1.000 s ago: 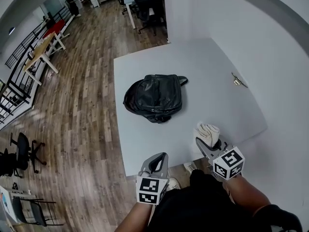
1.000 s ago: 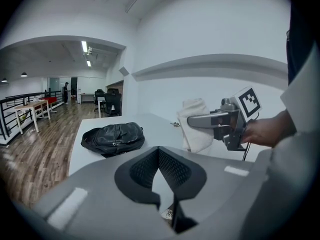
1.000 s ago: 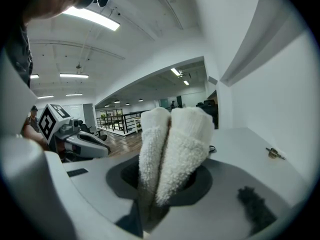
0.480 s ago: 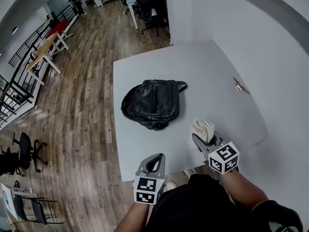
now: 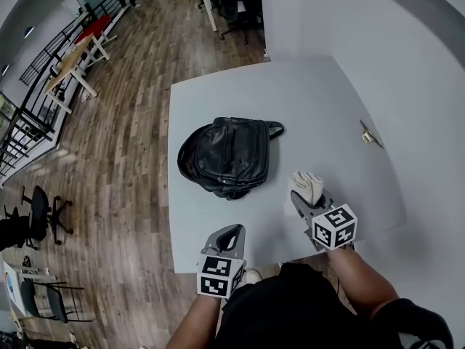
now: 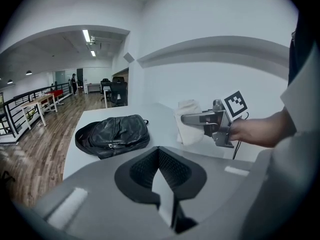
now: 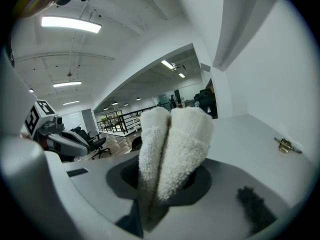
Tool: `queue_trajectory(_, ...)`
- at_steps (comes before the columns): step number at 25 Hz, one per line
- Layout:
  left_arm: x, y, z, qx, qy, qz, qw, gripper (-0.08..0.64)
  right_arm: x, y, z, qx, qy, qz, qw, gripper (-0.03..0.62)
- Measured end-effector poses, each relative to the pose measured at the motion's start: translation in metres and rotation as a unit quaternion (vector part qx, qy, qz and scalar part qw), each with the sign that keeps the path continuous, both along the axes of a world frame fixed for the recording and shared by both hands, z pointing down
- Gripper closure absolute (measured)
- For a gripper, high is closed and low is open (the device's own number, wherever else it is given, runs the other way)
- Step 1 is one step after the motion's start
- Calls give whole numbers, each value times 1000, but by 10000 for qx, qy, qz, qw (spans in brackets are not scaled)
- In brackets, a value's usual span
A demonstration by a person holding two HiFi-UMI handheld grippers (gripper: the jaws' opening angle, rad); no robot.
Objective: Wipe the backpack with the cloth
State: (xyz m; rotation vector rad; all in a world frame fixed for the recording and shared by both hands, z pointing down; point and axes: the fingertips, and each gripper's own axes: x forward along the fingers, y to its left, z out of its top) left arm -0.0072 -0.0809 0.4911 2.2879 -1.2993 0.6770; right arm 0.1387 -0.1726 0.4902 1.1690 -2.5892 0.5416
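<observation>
While I hold both tools low at the near edge of the table (image 5: pixel 320 107), the black backpack (image 5: pixel 227 157) lies flat on the table top, toward its left side and well ahead of me. It is a dark leather-looking bag, with a strap loop poking out at its far right corner.

My right tongs (image 5: pixel 299 199) are clenched on the cloth (image 5: pixel 306 186), a white terry cloth folded into a thick roll. In the right gripper view the cloth (image 7: pixel 172 149) stands up out of the right tongs (image 7: pixel 162 189) in two plump folds, pinched at the bottom between the jaws. The cloth is off to the right of the backpack, near it but clearly not touching it.

My left tongs (image 5: pixel 231 233) are closed on nothing. In the left gripper view the left tongs (image 6: pixel 159 151) have their jaws pressed together along one line, and beyond them sits the backpack (image 6: pixel 114 134) on the pale table. That same view catches the right tongs (image 6: pixel 202 118) from the side with the cloth (image 6: pixel 189 128) bulging out of them.

Over on the far right of the table lies a small metal piece (image 5: pixel 370 135), well apart from everything else. Wooden floor (image 5: pixel 109 158) spreads to the left, with a black office chair (image 5: pixel 36 217) standing on it.
</observation>
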Motion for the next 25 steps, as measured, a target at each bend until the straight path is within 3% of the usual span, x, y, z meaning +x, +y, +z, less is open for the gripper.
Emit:
queue_trajectory(12,25,-48,30,-274,-472,-172,9984,552,10,-85,57,-224,77,-242,9994,495)
queue_trajectory(20,42,-62,46,-445,-566,-421,9965,552,26,-166,83,-113,105,-128,9998,495)
queue_trajectory(25,41,-69,55,-582,-571,-466,9956,552,15,-209,93,-88,103,-110,9998,495)
